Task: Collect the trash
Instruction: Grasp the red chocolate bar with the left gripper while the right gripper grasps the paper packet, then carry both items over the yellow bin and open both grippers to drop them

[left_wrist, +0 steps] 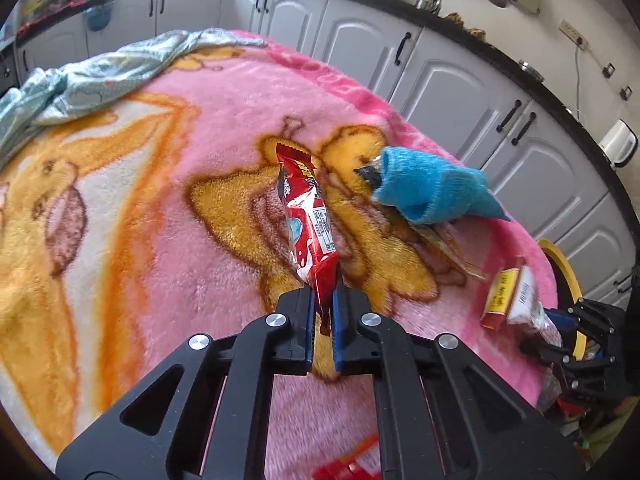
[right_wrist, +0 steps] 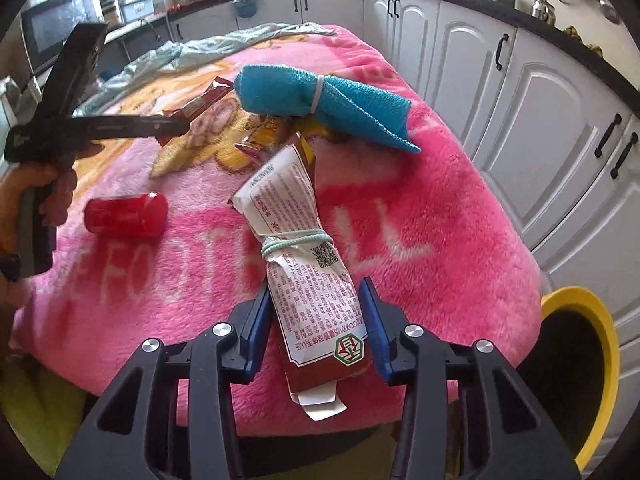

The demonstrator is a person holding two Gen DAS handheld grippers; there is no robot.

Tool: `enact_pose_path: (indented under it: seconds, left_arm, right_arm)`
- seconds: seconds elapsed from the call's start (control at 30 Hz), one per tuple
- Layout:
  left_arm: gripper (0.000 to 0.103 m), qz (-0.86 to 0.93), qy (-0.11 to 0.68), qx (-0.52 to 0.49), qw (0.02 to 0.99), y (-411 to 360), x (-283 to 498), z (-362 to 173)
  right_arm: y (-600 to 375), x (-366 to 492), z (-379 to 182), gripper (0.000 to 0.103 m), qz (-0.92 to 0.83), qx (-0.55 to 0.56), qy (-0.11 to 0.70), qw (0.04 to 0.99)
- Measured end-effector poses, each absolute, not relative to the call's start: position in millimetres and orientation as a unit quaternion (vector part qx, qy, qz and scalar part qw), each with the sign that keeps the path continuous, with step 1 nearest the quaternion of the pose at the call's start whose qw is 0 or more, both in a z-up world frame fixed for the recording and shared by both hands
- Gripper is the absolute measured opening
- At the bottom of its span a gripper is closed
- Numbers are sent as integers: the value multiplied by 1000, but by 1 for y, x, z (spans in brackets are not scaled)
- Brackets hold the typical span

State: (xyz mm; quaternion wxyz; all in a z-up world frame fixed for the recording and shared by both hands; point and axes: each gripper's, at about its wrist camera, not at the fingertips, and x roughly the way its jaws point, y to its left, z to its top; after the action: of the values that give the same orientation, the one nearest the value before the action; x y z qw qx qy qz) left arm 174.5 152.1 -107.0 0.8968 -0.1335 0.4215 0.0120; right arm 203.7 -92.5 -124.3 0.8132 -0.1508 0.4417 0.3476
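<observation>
**Trash held in both hand-held grippers over the pink blanket**

Trash is in both grips. The left hand-held gripper (left_wrist: 323,300) is clamped on the lower end of a red snack wrapper (left_wrist: 306,220), which stands up ahead of its fingertips above the pink blanket (left_wrist: 160,200). The right hand-held gripper (right_wrist: 316,320) holds a white printed packet (right_wrist: 296,240) tied with a pale elastic band; its blue pads press the packet's sides. Beyond the packet lies a rolled blue cloth (right_wrist: 312,92), with a yellow wrapper (right_wrist: 268,128) partly under it. To the right gripper's left a red cylinder (right_wrist: 126,214) lies on the blanket. To its right stands a yellow-rimmed bin (right_wrist: 580,360), below the blanket's edge.
</observation>
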Motion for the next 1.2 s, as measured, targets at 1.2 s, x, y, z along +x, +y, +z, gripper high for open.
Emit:
enact_pose_path:
  seconds: [1.2]
  left_arm:
    - [3,-135,321,-49,936,14,135,-11]
  right_arm:
    - [-227,173,-20,34,272,-50,337,900]
